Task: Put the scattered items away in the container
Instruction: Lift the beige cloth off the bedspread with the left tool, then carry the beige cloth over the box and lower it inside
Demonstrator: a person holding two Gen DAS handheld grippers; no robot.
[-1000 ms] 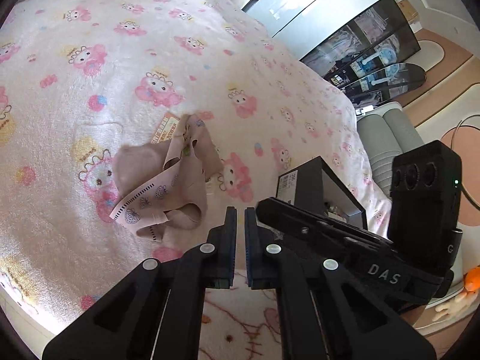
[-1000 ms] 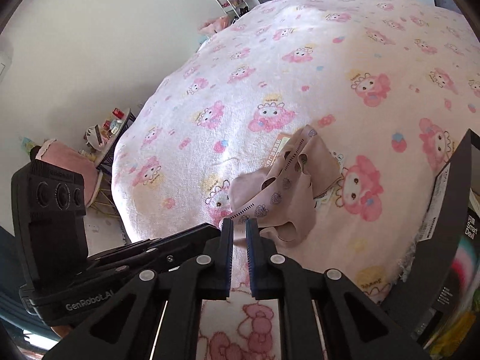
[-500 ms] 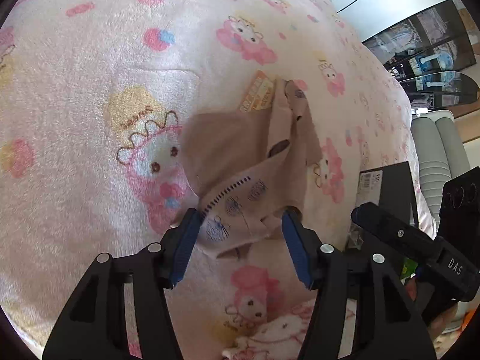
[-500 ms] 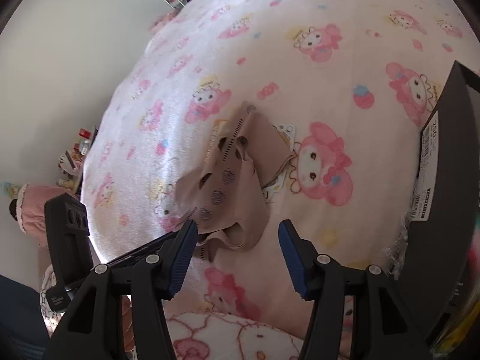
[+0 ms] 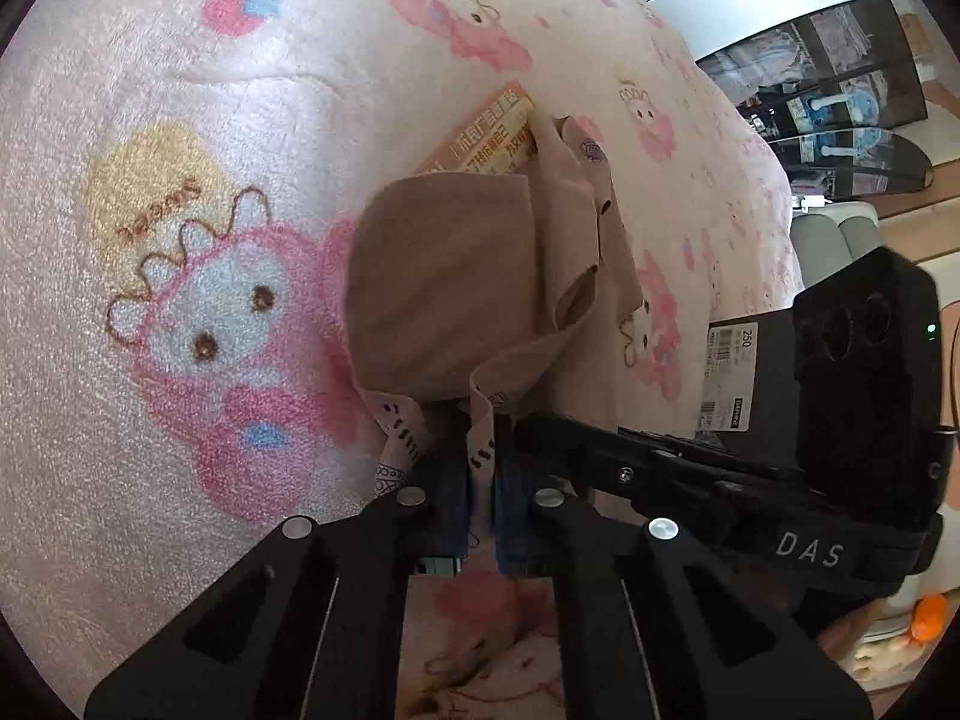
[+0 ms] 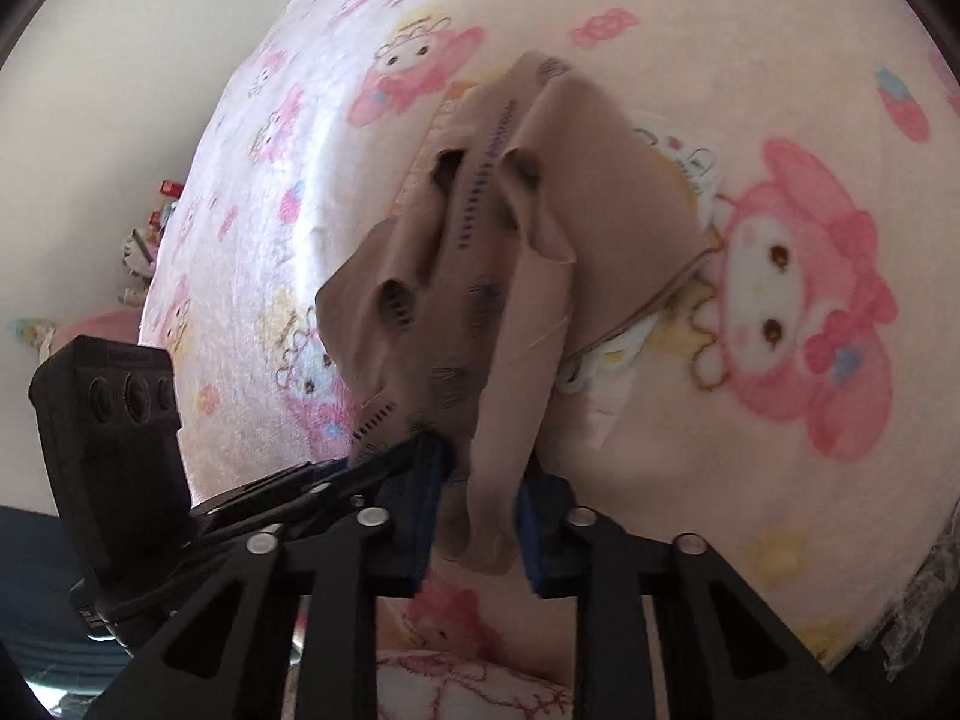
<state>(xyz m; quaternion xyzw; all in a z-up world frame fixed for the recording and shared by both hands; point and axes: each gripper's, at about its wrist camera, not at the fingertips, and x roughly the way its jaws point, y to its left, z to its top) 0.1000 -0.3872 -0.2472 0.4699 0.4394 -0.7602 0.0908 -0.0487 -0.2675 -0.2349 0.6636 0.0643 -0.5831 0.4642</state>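
A crumpled beige garment (image 5: 468, 276) with a dark printed pattern lies on the pink cartoon-print blanket (image 5: 180, 276). My left gripper (image 5: 480, 480) is shut on the garment's patterned near edge. My right gripper (image 6: 480, 516) has its jaws narrowly apart around another fold of the same garment (image 6: 504, 276), cloth hanging between the blue pads (image 6: 423, 516). A black box (image 5: 756, 372) with a white label stands to the right, behind the right gripper's body. An orange printed packet (image 5: 486, 138) peeks from under the garment's far side.
A white printed packet (image 6: 678, 150) lies partly under the garment in the right wrist view. The bed edge falls away at left toward a white wall (image 6: 120, 60). Glass-front cabinets (image 5: 828, 78) stand beyond the bed.
Both grippers opened, dropped down onto the garment and closed in on its near edge. The left one has clamped the cloth; the right one's jaws have narrowed around a fold.
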